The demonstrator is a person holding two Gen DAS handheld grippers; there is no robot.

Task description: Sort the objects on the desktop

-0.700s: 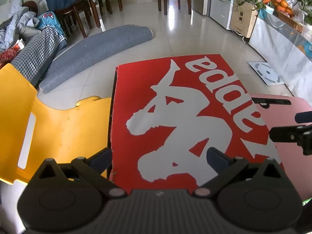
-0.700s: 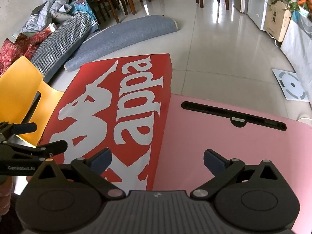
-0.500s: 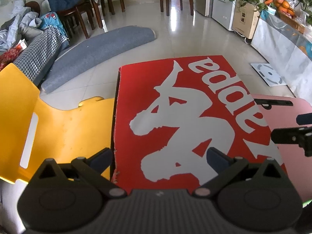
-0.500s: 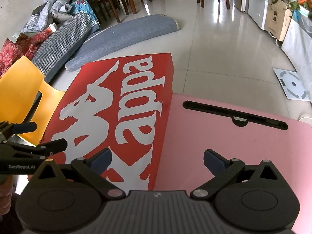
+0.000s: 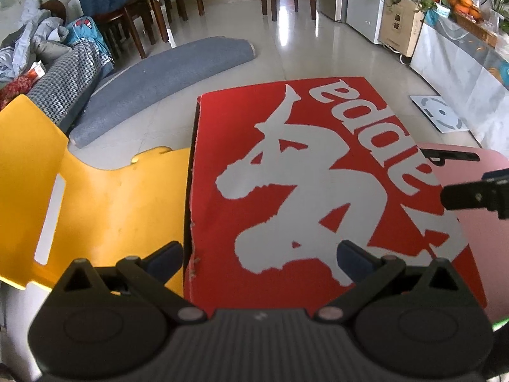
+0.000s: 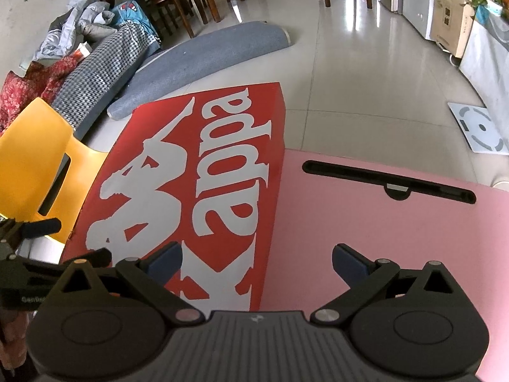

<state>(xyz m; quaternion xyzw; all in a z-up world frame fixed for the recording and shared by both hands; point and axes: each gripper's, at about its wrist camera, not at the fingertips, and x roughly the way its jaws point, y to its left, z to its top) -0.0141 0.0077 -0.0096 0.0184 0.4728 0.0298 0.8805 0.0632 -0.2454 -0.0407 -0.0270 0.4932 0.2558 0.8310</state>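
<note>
A red shoe box (image 5: 311, 191) with a white Kappa logo lies closed, next to a pink lap desk (image 6: 381, 232) on its right. The box also shows in the right wrist view (image 6: 197, 184), and the pink desk in the left wrist view (image 5: 467, 222). My left gripper (image 5: 261, 261) is open and empty above the near end of the box. My right gripper (image 6: 256, 259) is open and empty above the seam between box and pink desk. No small desktop objects are in view.
A yellow plastic chair (image 5: 95, 203) stands left of the box. A rolled grey mat (image 5: 165, 76) and piled clothes (image 6: 95, 47) lie on the tiled floor beyond. A white scale (image 6: 480, 130) and a covered table with fruit (image 5: 461, 47) are at right.
Both grippers have drawn slightly back and up, so the box and desk look a little farther away. Both stay open and empty.
</note>
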